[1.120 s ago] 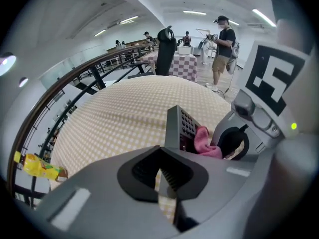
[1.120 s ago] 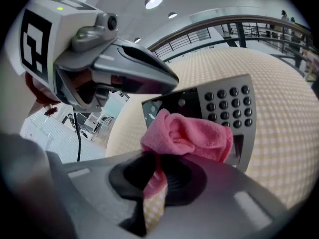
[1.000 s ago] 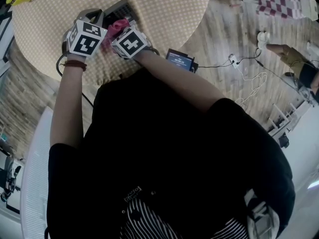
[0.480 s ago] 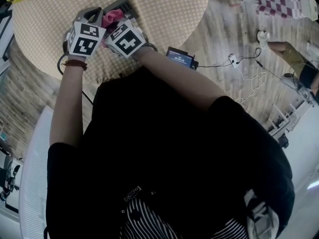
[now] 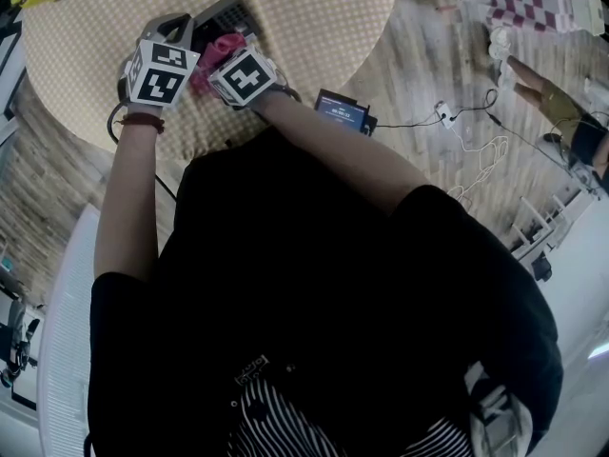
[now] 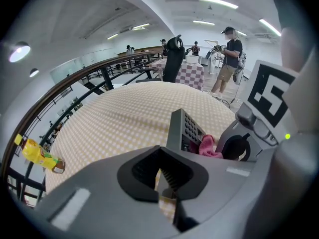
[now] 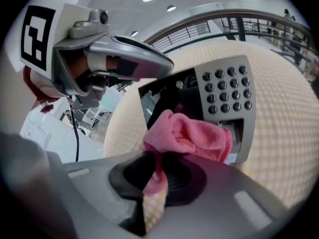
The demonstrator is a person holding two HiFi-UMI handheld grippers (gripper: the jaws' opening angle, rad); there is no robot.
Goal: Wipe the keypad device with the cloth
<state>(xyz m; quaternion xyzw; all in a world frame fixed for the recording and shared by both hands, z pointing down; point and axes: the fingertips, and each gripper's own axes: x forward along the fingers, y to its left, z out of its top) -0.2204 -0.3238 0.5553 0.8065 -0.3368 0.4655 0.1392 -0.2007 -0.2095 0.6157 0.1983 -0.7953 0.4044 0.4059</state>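
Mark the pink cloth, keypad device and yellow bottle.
pink cloth (image 7: 192, 133), right gripper view, middle of the bunched folds.
keypad device (image 7: 227, 91), right gripper view, on its button face.
yellow bottle (image 6: 36, 153), left gripper view, on its body.

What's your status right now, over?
Right gripper shut on pink cloth, cloth pressed against keypad device front. Left gripper appears clamped on device's edge. Nothing in the way.

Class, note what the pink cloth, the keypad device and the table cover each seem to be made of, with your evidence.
The cloth: soft fabric, perhaps microfibre, matt; it bunches in rounded folds. The keypad device: likely hard plastic, with a grey, smooth, flat-sided casing. The table cover: probably textile, matt, with a small yellow-white check.
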